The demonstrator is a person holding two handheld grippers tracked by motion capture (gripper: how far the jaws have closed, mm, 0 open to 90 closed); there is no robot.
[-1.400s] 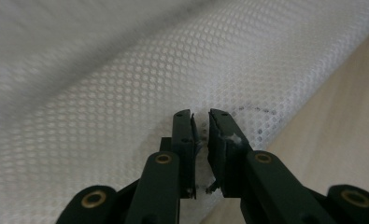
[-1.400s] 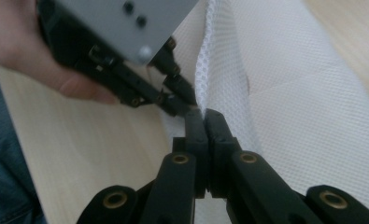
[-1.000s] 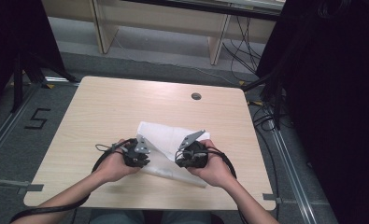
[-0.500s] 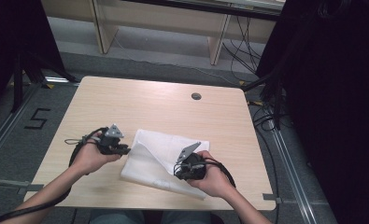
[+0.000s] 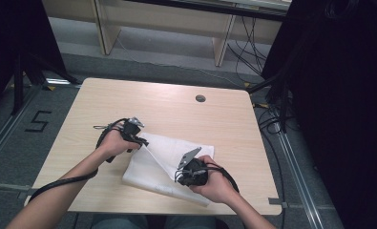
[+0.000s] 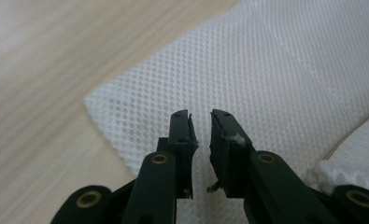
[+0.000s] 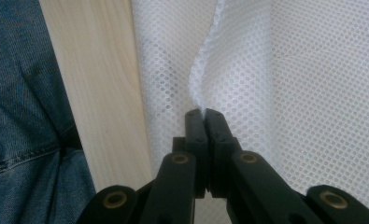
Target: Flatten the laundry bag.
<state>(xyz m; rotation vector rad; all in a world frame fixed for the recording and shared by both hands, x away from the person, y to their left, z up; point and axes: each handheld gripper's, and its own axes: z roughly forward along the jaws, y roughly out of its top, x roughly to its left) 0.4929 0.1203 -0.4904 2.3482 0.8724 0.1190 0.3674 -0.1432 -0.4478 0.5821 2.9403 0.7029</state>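
1. Your left hand reaches in from the lower left, forearm angled up across the pale wooden worktop, and holds the left gripper at the far left corner of the white mesh cloth.
2. In the left gripper view, its fingers stand a narrow gap apart above the mesh cloth, with nothing pinched between them; a wisp of white fibre clings to one pad.
3. Your right hand comes in from the bottom edge, wrist bent inward, and holds the right gripper low over the near middle of the cloth.
4. In the right gripper view, its fingers are pressed together on a raised fold of the mesh cloth, which rises from their tips.
5. The cloth lies spread on the near half of the worktop, between your two hands, one layer drawn in a taut line from the left corner towards the right gripper.
6. Your blue jeans show below the worktop's near edge.
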